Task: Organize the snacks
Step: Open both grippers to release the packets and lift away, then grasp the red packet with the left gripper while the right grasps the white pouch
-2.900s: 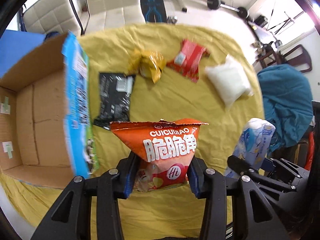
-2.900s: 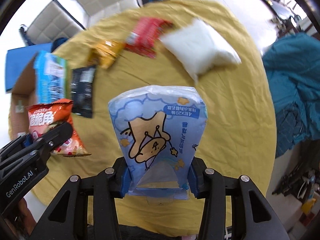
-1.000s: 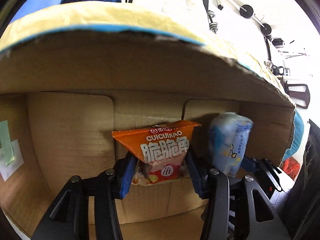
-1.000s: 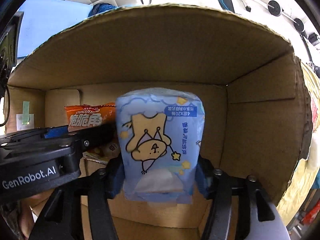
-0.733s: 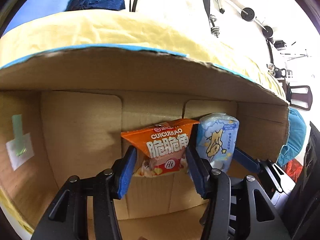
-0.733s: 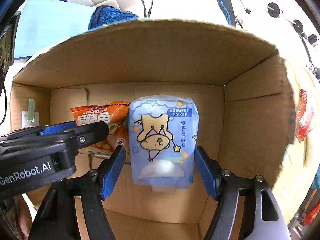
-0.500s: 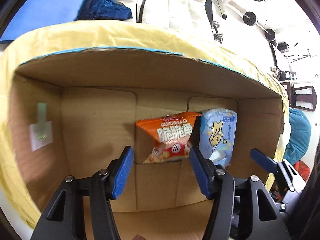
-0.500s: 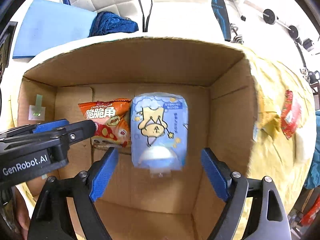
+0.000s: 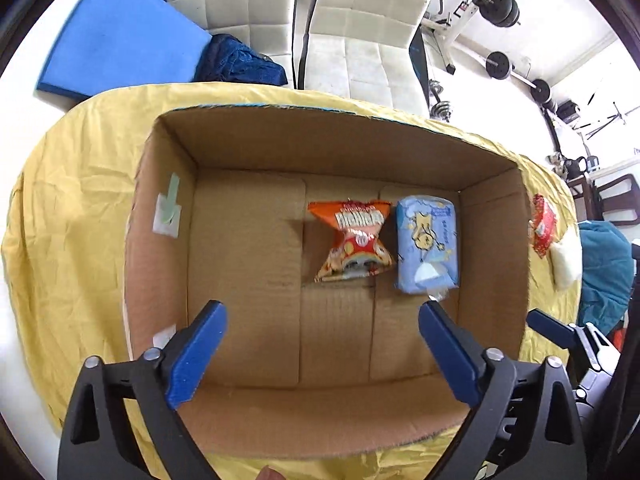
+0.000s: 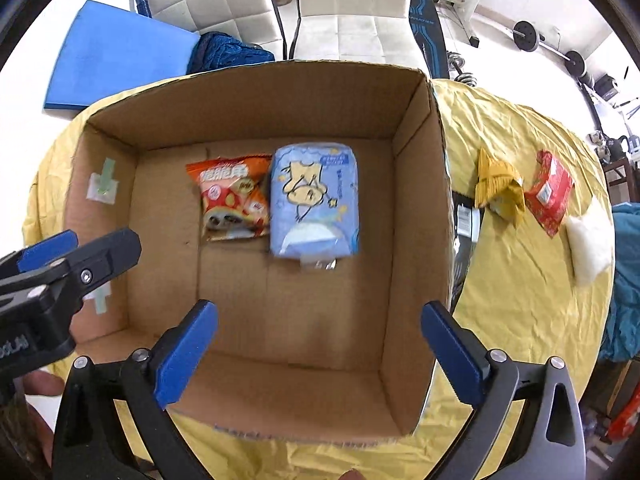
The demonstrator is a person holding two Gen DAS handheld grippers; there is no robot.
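An open cardboard box (image 9: 248, 288) (image 10: 416, 208) stands on the yellow-covered table. On its floor lie an orange chip bag (image 9: 352, 246) (image 10: 232, 196) and, touching its right side, a light blue bear-print pack (image 9: 427, 250) (image 10: 314, 200). My left gripper (image 9: 322, 312) hangs open above the box's near side with nothing between its fingers. My right gripper (image 10: 318, 312) is open too, empty, above the box's near right part. The left gripper's black finger (image 10: 92, 262) pokes in from the left of the right wrist view.
Right of the box on the yellow cloth (image 10: 520, 300) lie a yellow snack bag (image 10: 498, 188), a red packet (image 10: 550, 196) (image 9: 544, 228), a white pouch (image 10: 588, 244) and a black packet (image 10: 464, 220) against the box wall. White chairs (image 9: 348, 28), a blue mat (image 9: 116, 44) and gym weights stand beyond the table.
Both grippers carried their bags into the box, opened and let them go on the floor. Both have since pulled back and up, so the whole box shows.
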